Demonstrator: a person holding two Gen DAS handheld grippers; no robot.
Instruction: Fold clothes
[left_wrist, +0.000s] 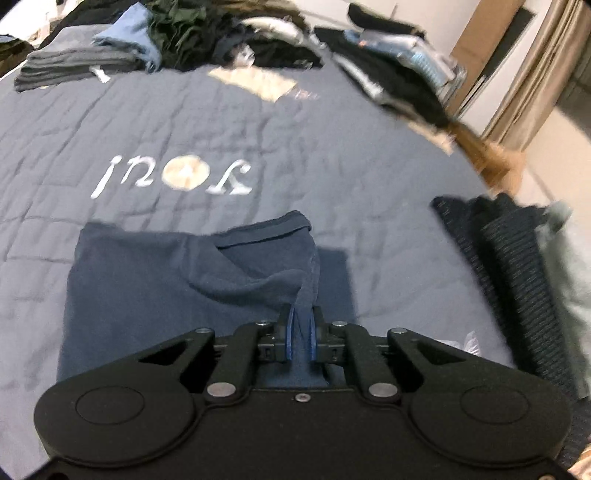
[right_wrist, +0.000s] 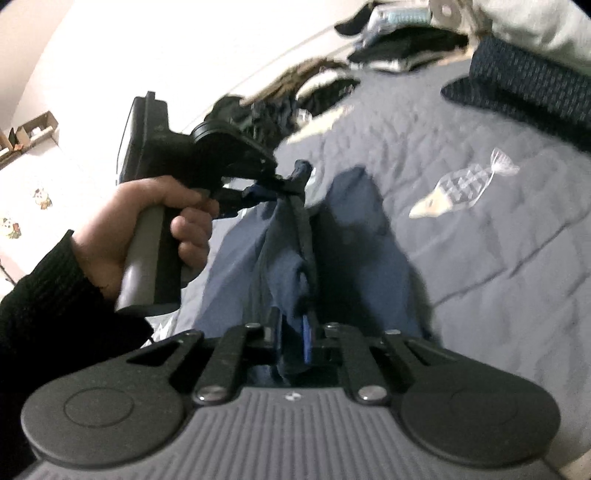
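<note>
Across the bed (left_wrist: 221, 122), folded stacks (left_wrist: 74, 66) wait while both tools, left (left_wrist: 300, 332) and right (right_wrist: 293, 336), pinch the blue garment (left_wrist: 147, 288), its folding barely begun.

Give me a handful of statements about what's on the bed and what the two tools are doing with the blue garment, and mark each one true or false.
1. The left tool is shut on the dark blue knit garment. True.
2. The right tool stands open above the garment, holding nothing. False: it is shut on a fold of blue cloth.
3. The grey-blue quilted bedspread bears pale stitched lettering. True.
4. A white fish outline is stitched on the bedspread. True.
5. The far end of the bed holds nothing. False: a stack of folded grey clothes and a heap of dark ones lie there.
6. The left tool's handle is gripped by a gloved hand. False: a bare hand with a black sleeve holds it.
</note>
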